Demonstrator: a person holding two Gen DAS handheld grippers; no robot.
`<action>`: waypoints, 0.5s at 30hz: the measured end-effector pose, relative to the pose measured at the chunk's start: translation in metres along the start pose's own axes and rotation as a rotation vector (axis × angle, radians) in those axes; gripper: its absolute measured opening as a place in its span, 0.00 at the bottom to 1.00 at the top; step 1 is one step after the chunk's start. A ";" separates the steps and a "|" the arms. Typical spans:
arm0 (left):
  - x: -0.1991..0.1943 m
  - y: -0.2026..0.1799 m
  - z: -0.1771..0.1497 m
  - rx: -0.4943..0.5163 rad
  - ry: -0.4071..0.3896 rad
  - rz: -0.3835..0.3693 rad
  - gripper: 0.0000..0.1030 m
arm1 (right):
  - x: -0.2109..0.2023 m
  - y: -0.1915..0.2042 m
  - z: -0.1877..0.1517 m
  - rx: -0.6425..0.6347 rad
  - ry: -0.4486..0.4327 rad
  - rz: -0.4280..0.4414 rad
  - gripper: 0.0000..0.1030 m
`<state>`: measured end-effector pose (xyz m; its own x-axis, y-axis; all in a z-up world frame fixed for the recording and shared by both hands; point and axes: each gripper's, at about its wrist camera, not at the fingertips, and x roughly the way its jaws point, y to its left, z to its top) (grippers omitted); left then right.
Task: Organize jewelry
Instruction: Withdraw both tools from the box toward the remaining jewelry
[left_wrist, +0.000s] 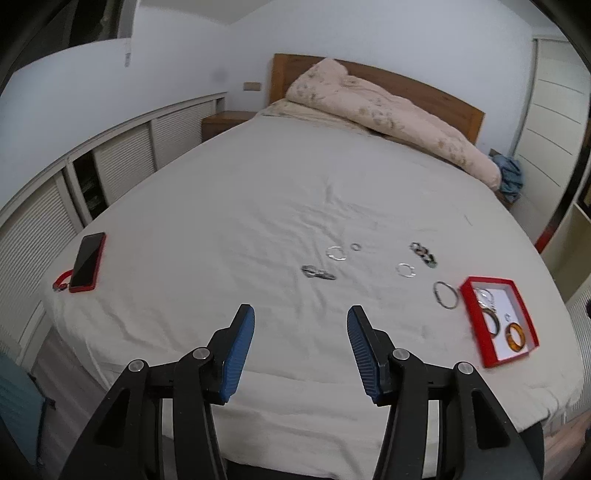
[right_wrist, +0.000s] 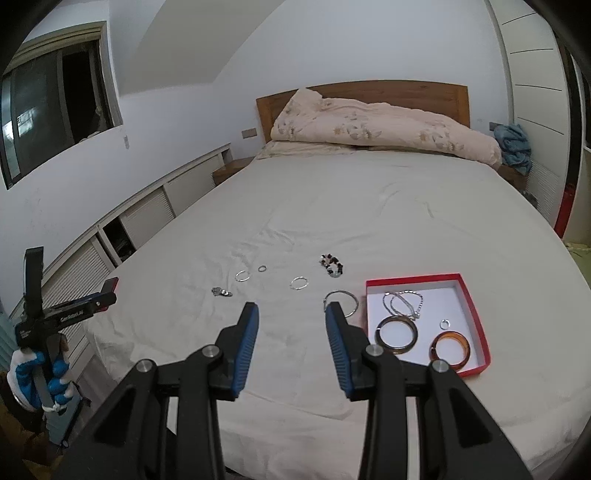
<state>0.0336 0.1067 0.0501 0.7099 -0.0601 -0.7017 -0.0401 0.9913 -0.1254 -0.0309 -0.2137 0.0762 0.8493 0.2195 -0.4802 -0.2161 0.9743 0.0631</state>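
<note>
Right wrist view, silver bangle (right_wrist: 341, 302) just beyond empty right gripper (right_wrist: 291, 314)

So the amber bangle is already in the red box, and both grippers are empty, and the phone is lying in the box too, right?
Not quite. The phone lies on the bed sheet near its left edge, far from the red box, as the left wrist view shows. The amber bangle is in the box, and the left gripper and right gripper are empty.
</note>
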 end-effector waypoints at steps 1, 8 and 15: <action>0.004 0.006 0.002 -0.015 0.007 0.003 0.50 | 0.002 0.001 0.001 -0.002 0.004 0.000 0.35; 0.025 0.033 0.020 -0.054 0.019 0.039 0.52 | 0.029 -0.004 0.003 0.008 0.051 0.011 0.35; 0.083 0.027 0.023 -0.059 0.095 0.031 0.55 | 0.085 -0.009 -0.004 0.007 0.149 0.013 0.35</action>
<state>0.1070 0.1314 0.0047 0.6377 -0.0436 -0.7690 -0.1039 0.9844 -0.1420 0.0411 -0.2037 0.0316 0.7652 0.2228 -0.6040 -0.2229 0.9719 0.0762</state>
